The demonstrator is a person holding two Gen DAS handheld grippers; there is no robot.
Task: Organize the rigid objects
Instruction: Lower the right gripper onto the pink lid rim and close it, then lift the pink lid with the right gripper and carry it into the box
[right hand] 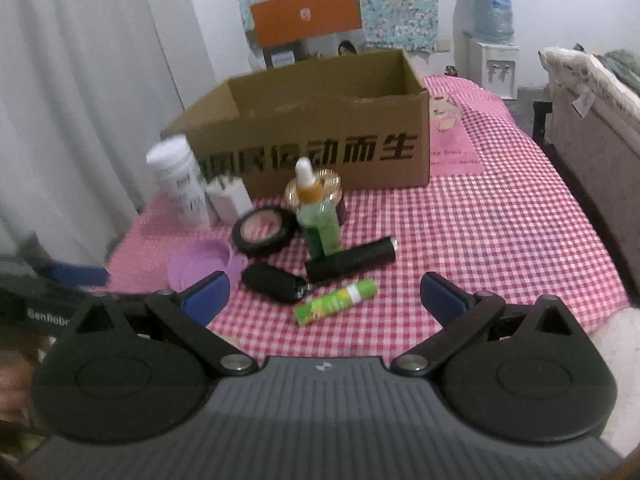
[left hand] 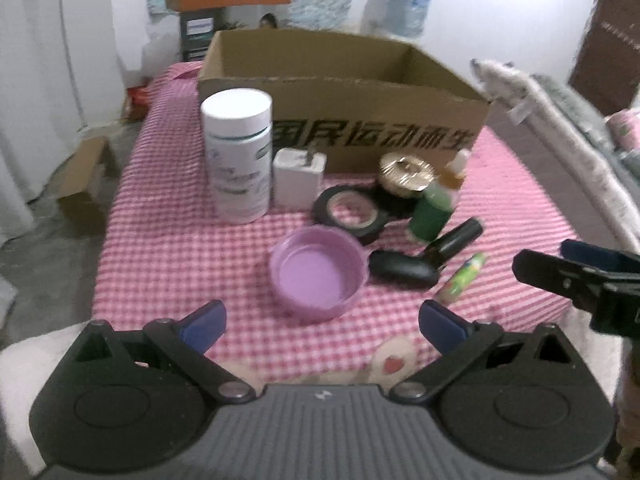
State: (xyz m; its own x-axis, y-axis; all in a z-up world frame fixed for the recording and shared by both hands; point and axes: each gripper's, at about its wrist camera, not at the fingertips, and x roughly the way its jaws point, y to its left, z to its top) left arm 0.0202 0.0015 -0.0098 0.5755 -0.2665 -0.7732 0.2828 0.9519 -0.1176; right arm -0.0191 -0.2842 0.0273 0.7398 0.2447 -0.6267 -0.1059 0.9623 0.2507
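Note:
An open cardboard box [left hand: 336,92] [right hand: 312,128] stands at the back of a pink checked cloth. In front of it lie a white bottle [left hand: 238,156] [right hand: 178,180], a white charger [left hand: 298,178] [right hand: 230,198], a black tape roll [left hand: 350,210] [right hand: 264,230], a purple lid [left hand: 318,274] [right hand: 198,266], a gold-lidded jar [left hand: 404,174], a green dropper bottle [right hand: 316,216] [left hand: 432,212], a black tube [right hand: 352,258] [left hand: 454,236], a black oval case [left hand: 402,268] [right hand: 276,282] and a green stick [right hand: 336,300] [left hand: 462,278]. My left gripper [left hand: 322,326] is open just before the purple lid. My right gripper [right hand: 324,298] is open over the green stick.
A small cardboard box [left hand: 86,184] sits on the floor at the left. A grey sofa edge [right hand: 592,120] runs along the right. A water dispenser [right hand: 494,40] stands at the back. The right side of the cloth [right hand: 500,220] holds a pink card only.

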